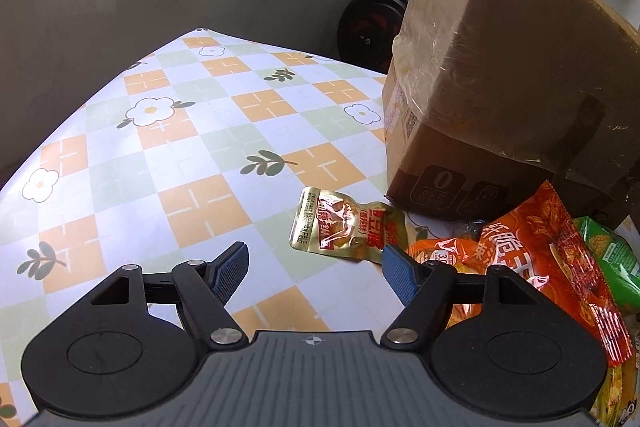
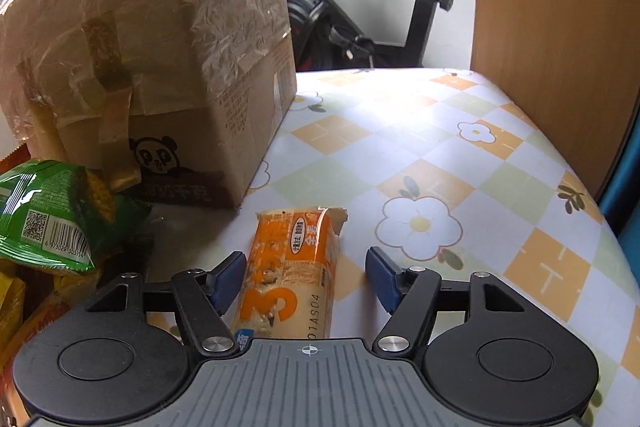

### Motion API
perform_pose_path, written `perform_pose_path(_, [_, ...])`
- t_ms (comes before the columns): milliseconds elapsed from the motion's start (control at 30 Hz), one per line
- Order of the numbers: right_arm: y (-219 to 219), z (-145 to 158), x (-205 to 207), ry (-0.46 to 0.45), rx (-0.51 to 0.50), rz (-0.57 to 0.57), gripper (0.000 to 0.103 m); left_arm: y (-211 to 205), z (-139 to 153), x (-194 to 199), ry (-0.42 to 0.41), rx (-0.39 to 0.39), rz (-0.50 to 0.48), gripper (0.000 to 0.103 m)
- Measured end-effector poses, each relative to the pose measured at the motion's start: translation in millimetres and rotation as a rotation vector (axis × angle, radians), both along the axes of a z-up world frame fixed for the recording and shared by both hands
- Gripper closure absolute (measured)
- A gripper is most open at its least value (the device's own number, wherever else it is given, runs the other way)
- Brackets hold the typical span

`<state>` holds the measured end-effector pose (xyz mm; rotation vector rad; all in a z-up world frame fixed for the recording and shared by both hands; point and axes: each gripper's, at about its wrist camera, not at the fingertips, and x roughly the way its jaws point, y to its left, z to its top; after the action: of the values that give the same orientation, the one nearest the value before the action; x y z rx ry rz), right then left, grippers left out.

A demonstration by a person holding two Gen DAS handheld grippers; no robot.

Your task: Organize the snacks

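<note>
A small gold snack pouch point(image 1: 344, 225) lies flat on the checked flower tablecloth point(image 1: 192, 131), just ahead of my left gripper point(image 1: 314, 259), which is open and holds nothing; the pouch's near corner sits by the right fingertip point(image 1: 394, 267). An orange wrapped snack bar point(image 2: 294, 267) lies lengthwise between the fingers of my right gripper point(image 2: 306, 263). Its left pad point(image 2: 228, 277) is close beside the bar and the right pad point(image 2: 382, 275) stands well clear, so this gripper is open too. A taped cardboard box point(image 1: 500, 67) point(image 2: 160, 47) stands behind both.
An orange chip bag point(image 1: 540, 255) and a green bag point(image 1: 608, 259) point(image 2: 44, 219) are piled in front of the box. A wooden board point(image 2: 552, 27) stands at the table's right edge. An exercise bike point(image 2: 420, 7) is beyond the table.
</note>
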<state>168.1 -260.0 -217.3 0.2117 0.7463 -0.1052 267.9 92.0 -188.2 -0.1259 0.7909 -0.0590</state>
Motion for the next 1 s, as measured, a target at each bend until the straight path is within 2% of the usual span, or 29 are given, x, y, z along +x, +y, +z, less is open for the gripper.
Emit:
perform_pose_path(233, [11.6,-0.8,1.8,0.000,-0.071,0.020,0.037,-13.8,-7.5,28.3,-0.001,0.020,-0.010,0.028])
perform_pose_path(267, [11.4,-1.0,1.9,-0.002,-0.066,0.025,0.034,-16.7,-8.1,32.3,0.000,0.027,-0.012,0.028])
perform_pose_path(400, [7.4,-0.7,-0.2,-0.017,-0.035,0.020,0.034,-24.4,-11.5,52.0,0.009,0.062,-0.031,0.028])
perform_pose_path(533, [-2.3,-0.6,-2.8,-0.039,0.027,0.013,0.034,-25.9,-22.0,69.5,0.054,0.069,-0.029,0.026])
perform_pose_path(667, [-6.7,-0.8,-4.0,-0.051,0.056,0.008,0.034,-34.1,-24.9,65.0,0.032,0.118,-0.045,0.026])
perform_pose_path(767, [-7.4,-0.5,-4.1,-0.049,0.053,0.008,0.034,-33.0,-25.3,57.4,0.023,0.123,-0.041,0.026])
perform_pose_path(833, [-7.8,-0.6,-4.5,-0.052,0.058,0.007,0.034,-31.2,-24.0,52.5,0.024,0.121,-0.022,0.032])
perform_pose_path(1000, [-5.7,-0.5,-4.0,-0.050,0.047,0.007,0.034,-24.2,-21.4,45.8,0.022,0.097,0.027,0.035])
